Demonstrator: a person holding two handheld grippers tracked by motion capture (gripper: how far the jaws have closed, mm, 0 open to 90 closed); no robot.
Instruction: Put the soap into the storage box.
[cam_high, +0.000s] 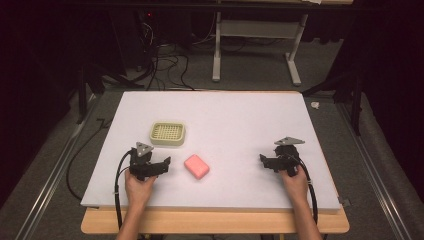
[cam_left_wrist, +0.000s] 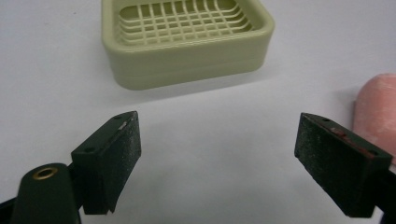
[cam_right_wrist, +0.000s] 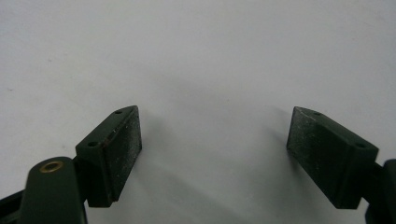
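While your hands rest near the front edge of the table (cam_high: 220, 107), its white top carries everything you are working with, so start from that broad sheet and work down. Your left gripper (cam_high: 159, 165) sits at the front left, its jaws spread wide with nothing between them; in the left gripper view those jaws frame bare white surface. Your right gripper (cam_high: 264, 161) sits at the front right, well apart from the other things, its jaws likewise spread wide over bare white surface in the right gripper view. Just beyond your left gripper stands the soap dish (cam_high: 168, 133), a pale green tray with a slotted grid inside, upright and holding nothing. Smallest is the soap (cam_high: 196, 166), a pink rounded bar lying flat on the table just to the right of your left gripper and in front of the dish, apart from both; its edge shows beside the right-hand jaw in the left gripper view.
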